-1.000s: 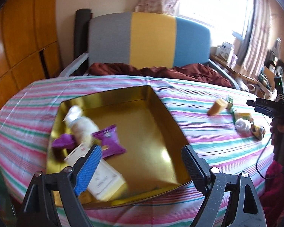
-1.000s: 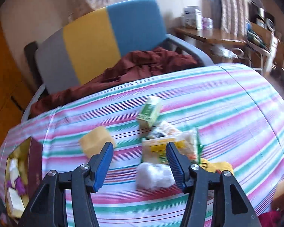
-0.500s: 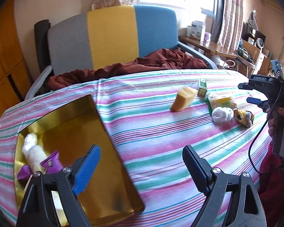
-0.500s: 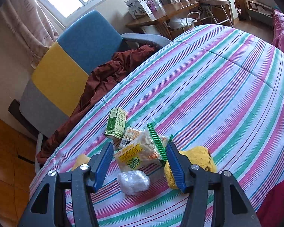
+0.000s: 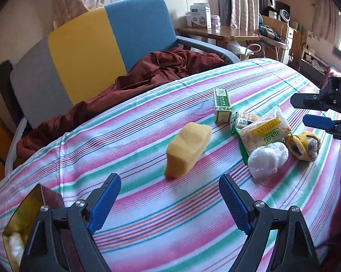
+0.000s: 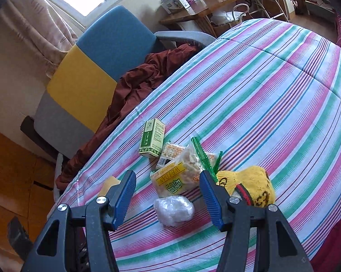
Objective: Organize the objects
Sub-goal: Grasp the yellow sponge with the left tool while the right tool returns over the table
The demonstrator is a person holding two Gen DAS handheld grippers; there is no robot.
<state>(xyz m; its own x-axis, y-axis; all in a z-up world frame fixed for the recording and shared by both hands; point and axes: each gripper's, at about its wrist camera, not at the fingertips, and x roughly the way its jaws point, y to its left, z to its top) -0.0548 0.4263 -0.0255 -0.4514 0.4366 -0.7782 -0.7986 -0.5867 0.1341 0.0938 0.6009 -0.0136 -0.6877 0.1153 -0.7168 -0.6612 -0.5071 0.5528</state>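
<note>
The left gripper [image 5: 169,200] stands wide apart and empty over the striped tablecloth [image 5: 147,222], with the yellow sponge block [image 5: 188,149] just beyond its fingertips at twelve o'clock. The right gripper [image 6: 168,196] is partly spread and grasps nothing; the clear-wrapped white bundle [image 6: 173,209] lies on the cloth between its fingers, untouched.

The likeliest trouble is in the cluster at the left wrist view's two o'clock. The noodle packet [image 5: 264,133], the wrapped bundle [image 5: 268,163], the small orange-printed sachet [image 5: 245,119] and the yellow knitted toy [image 5: 304,146] touch or overlap one another, and the green carton [image 5: 222,105] stands just beside them. Fingers closing on one item may well catch a neighbour or drag the crinkly packet along. The bundle's slick wrap looks prone to slipping out of a shallow pinch. The sponge is soft, so a hard squeeze would deform it and a light one might lose it. Both grippers work the same patch, so a clash is possible; the right one shows at three o'clock in the left view.

The gold tin [image 5: 23,222], seemingly the destination, sits at eight o'clock, its raised rim a catching edge. From the right wrist view the cloth lies bare from one to four o'clock, giving free room; the sofa [image 6: 97,68] bounds the bed at ten o'clock.
</note>
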